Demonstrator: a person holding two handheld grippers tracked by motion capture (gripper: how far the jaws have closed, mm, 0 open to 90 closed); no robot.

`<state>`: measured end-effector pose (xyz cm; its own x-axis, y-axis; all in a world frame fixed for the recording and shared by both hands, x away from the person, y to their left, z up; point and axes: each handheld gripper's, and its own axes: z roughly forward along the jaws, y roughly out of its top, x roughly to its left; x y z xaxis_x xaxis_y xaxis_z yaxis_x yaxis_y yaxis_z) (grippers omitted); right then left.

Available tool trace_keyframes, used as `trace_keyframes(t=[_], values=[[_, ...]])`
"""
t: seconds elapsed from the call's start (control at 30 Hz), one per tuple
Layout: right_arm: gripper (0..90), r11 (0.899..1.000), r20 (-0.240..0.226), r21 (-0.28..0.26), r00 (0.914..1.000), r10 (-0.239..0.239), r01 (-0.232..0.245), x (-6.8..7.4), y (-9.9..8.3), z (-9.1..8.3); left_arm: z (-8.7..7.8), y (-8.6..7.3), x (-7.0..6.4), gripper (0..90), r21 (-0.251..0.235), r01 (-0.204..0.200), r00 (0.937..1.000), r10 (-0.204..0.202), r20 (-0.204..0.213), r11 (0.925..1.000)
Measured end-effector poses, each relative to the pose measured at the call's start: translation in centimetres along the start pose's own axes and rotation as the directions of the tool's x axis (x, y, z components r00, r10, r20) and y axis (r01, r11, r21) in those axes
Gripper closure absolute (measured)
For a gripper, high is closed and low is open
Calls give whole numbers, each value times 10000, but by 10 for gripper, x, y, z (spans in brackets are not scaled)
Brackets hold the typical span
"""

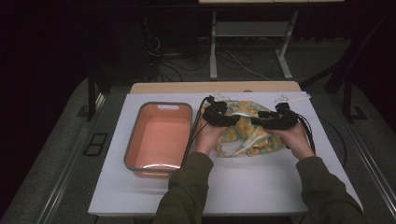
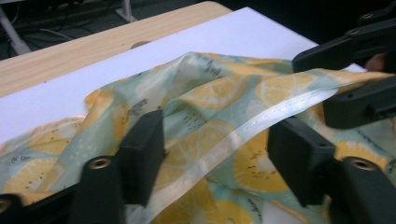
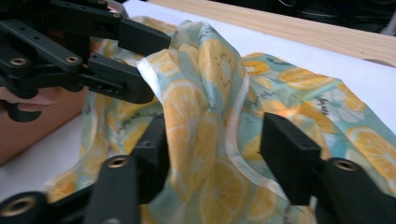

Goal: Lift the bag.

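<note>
Two grippers: both at one lemon-print cloth [image 1: 250,133].
Left gripper [image 2: 217,154]: jaws apart, white hem between them.
Right gripper [image 3: 212,156]: jaws apart around a raised fold.
Cloth: on white table [image 1: 261,182], beside orange basin [image 1: 159,137].

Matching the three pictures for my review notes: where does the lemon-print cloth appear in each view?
High view: the lemon-print cloth lies right of centre on the white board, between the two grippers.
Left gripper view: it spreads across the middle, its pale hem running between the black fingers.
Right gripper view: it rises in a fold at centre, between the fingers.
Shared landmark: the wooden table edge beyond the board.
</note>
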<state>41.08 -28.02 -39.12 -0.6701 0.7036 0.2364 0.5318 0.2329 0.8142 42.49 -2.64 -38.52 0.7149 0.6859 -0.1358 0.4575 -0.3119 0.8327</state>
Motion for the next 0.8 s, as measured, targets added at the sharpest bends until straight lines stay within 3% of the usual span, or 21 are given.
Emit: trace_keyframes(t=[0.23,0.4,0.57,0.8], values=[[196,9989,-492,-446,9987,-140,118,11,3,-13,-28,6,-6,177,-78,-356,9986,358,393,9993],[167,9966,-861,-632,9946,-575,521,23,6,-26,-52,7,-4,133,-135,-411,9960,420,786,9991],[138,9937,-1233,-755,9881,-922,833,36,10,-38,-75,1,1,121,-141,-603,9940,613,901,9981],[133,9898,-882,-598,9870,-1342,1293,50,6,-52,-107,-16,9,120,-297,-745,9922,771,980,9968]])
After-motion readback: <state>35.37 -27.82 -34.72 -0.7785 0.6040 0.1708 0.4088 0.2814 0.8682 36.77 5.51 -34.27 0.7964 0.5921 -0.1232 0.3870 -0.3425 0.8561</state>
